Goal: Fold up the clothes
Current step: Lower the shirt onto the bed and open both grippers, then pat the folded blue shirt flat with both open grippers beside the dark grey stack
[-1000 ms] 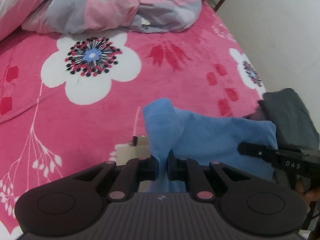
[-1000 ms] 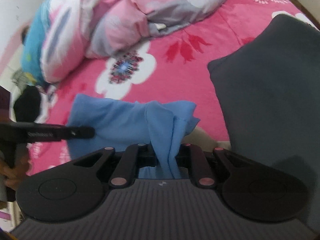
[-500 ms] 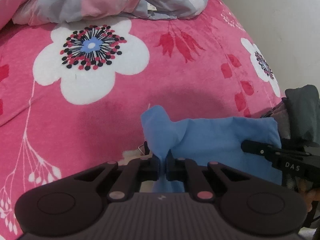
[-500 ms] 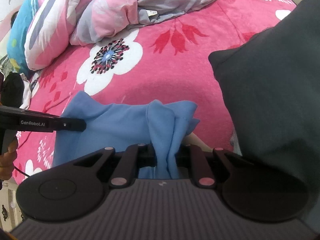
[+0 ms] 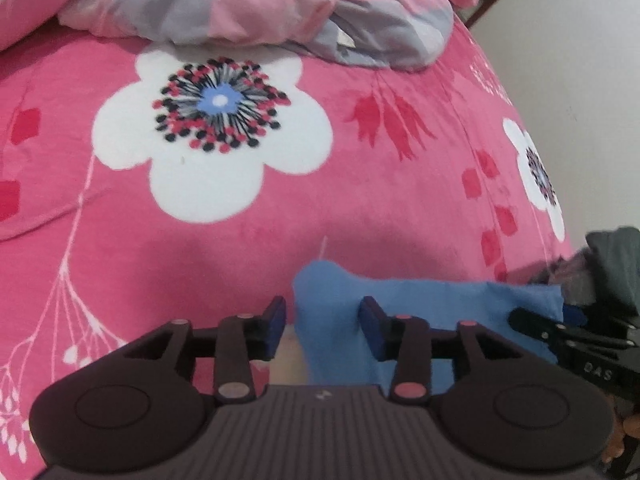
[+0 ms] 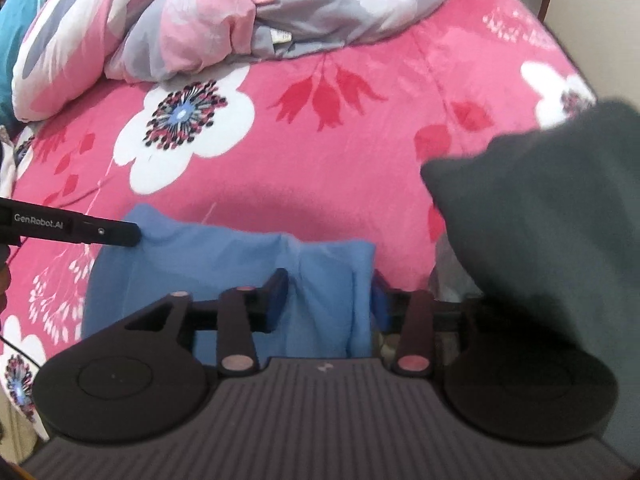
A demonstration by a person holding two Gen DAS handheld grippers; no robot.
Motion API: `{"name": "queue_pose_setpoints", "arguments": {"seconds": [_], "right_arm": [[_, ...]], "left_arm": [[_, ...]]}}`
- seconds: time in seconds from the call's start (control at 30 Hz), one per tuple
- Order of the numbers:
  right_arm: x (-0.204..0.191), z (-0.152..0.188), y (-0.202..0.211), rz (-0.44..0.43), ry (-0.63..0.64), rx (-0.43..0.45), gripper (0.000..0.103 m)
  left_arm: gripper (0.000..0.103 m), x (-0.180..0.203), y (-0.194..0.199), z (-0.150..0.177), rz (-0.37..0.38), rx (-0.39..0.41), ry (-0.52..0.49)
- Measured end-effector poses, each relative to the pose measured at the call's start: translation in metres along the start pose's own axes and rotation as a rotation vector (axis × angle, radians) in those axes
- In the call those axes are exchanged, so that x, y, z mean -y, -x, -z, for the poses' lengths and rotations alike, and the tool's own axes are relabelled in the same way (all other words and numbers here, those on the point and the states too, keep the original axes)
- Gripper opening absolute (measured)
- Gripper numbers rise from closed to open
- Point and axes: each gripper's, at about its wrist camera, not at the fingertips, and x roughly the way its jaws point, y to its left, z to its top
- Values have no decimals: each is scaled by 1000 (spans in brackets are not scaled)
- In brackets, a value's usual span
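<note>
Both tools, left [image 5: 322, 322] and right [image 6: 330, 296], just opened; blue cloth [image 6: 224, 264] partly hidden between jaws

Each claw was matte black: a ribbed housing, two round side lobes, pink rivets, blue pads. The left claw [image 5: 322, 322] read "GenRobot.AI"; the right claw [image 6: 330, 300] read "DAS".

A bed under a pink flowered blanket [image 5: 280, 208], a rumpled pink-and-grey quilt [image 6: 248, 20] at its far end, pale wall [image 5: 580, 60] beside.
</note>
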Motion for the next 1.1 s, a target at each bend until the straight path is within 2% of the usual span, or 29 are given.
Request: {"name": "queue_pose_setpoints", "arguments": {"seconds": [0.07, 0.2, 0.3, 0.37, 0.4, 0.43, 0.47, 0.57, 0.6, 0.63, 0.7, 0.83, 0.93, 1.03, 1.1], "right_arm": [[-5, -4, 6, 56, 31, 41, 66], [-9, -7, 25, 122, 61, 140, 67], [-18, -2, 51, 130, 122, 247, 61], [-25, 3, 61, 91, 182, 257, 45], [-28, 7, 59, 77, 210, 235, 40], [-31, 11, 55, 60, 238, 206, 29], [-33, 16, 45, 54, 269, 156, 26], [-31, 25, 0, 126, 321, -25, 17], [-26, 28, -16, 168, 320, -72, 17], [-23, 29, -23, 192, 326, -90, 11], [-21, 26, -13, 201, 330, -51, 11], [-14, 32, 43, 195, 336, 49, 12], [-1, 55, 88, 103, 335, 95, 13], [-8, 97, 114, -21, 425, 51, 13], [-13, 125, 111, -85, 461, -38, 12]], "left_arm": [[44, -1, 6, -3, -4, 17, 5], [46, -6, 31, -3, -7, 68, 24], [46, -8, 54, 4, 5, 91, 18], [44, -7, 65, 13, 17, 85, -8], [44, -4, 67, 20, 24, 70, -34], [44, 0, 68, 28, 29, 51, -62], [44, 6, 65, 36, 29, 25, -93], [44, 24, 51, 62, 8, -59, -187], [44, 27, 48, 70, -2, -77, -204], [44, 29, 45, 77, -10, -92, -211], [43, 27, 50, 85, -12, -98, -193], [44, 20, 68, 100, 8, -126, -149], [44, 23, 71, 118, 30, -183, -174], [45, 31, 67, 138, 49, -252, -226], [45, 39, 58, 150, 27, -286, -281]]}}
